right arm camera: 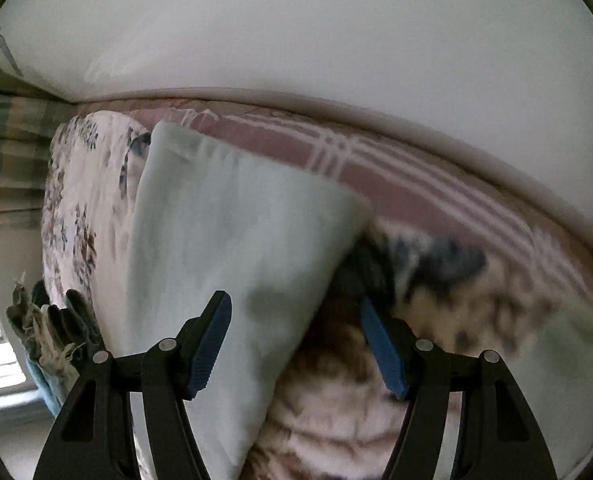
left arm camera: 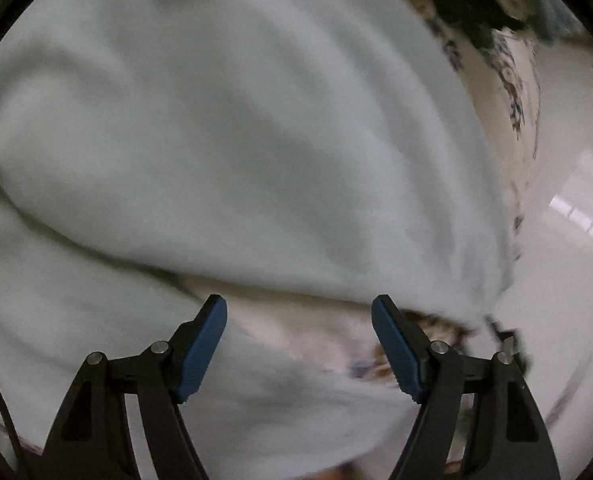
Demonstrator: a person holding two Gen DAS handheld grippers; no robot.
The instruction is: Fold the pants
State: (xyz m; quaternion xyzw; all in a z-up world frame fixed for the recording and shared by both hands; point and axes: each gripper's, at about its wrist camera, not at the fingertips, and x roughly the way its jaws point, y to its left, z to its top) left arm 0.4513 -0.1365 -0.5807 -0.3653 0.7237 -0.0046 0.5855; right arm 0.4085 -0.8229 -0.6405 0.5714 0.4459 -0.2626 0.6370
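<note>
Left gripper (left arm camera: pixel 298 312) and right gripper (right arm camera: pixel 294 316) both spread wide, gripping nothing, above pale pants (left arm camera: pixel 232 140) (right arm camera: pixel 224 240) lying on floral bedding (right arm camera: pixel 80 200) beside mottled blanket (right arm camera: pixel 436 300).

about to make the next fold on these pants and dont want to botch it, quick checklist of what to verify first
1. Left gripper open: ok, jaws spread wide.
2. Right gripper open: ok, jaws apart.
3. Pale pants within reach: ok, cloth fills the left view.
4. Pants gripped by either gripper: not ok, no pad closes on fabric.
5. Pants lying flat: not ok, soft ridges show.
6. Pants edge clear of the floral bedding: cannot tell, frames are blurred.
</note>
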